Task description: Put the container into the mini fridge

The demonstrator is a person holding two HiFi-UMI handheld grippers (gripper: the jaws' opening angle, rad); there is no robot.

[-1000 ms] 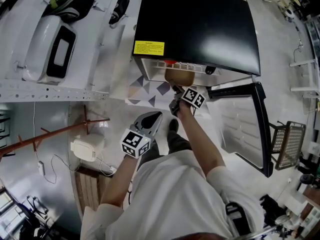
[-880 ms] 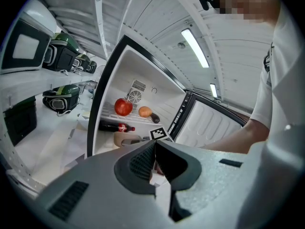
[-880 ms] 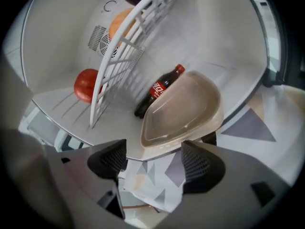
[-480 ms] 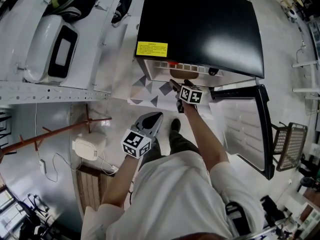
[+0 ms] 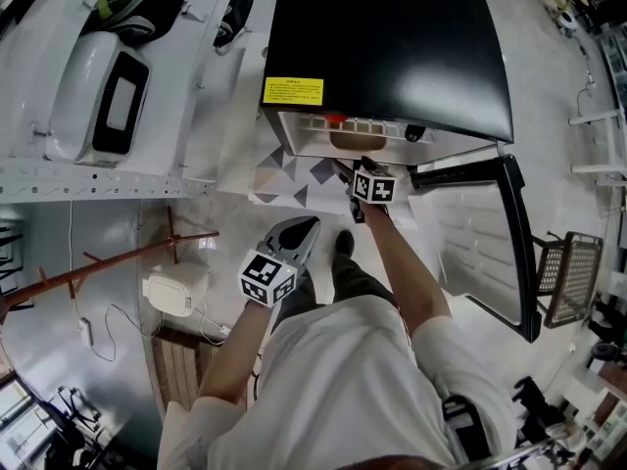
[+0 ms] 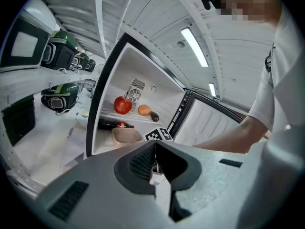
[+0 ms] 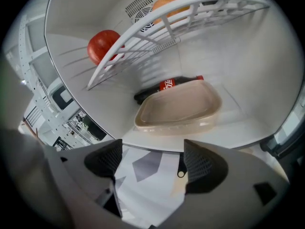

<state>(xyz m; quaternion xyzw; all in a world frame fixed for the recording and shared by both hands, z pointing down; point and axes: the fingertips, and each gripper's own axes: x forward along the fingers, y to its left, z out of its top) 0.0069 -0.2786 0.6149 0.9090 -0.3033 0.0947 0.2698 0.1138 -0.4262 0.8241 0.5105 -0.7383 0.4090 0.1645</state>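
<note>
The beige container point(image 7: 178, 108) lies on the floor of the open mini fridge point(image 5: 392, 47), in front of a cola bottle point(image 7: 167, 86). My right gripper point(image 7: 152, 159) hangs just outside the fridge mouth. Its jaws have just been opening and stand open with nothing between them, apart from the container. In the head view the container point(image 5: 353, 141) shows under the fridge's top edge, with the right gripper point(image 5: 353, 172) just below it. My left gripper point(image 5: 304, 229) is held back over the floor, shut point(image 6: 154, 159) and empty. From there the container point(image 6: 126, 135) is visible inside.
A red apple point(image 7: 104, 43) and an orange point(image 7: 171, 1) rest on the wire shelf above the container. The fridge door point(image 5: 490, 243) stands open to the right. A patterned mat point(image 5: 294, 179) lies before the fridge. White shelving with appliances point(image 5: 98, 96) runs along the left.
The right gripper held the container at the fridge mouth; now the container lies inside, released. The gripper has rolled and drawn back slightly. The left gripper has not moved.
</note>
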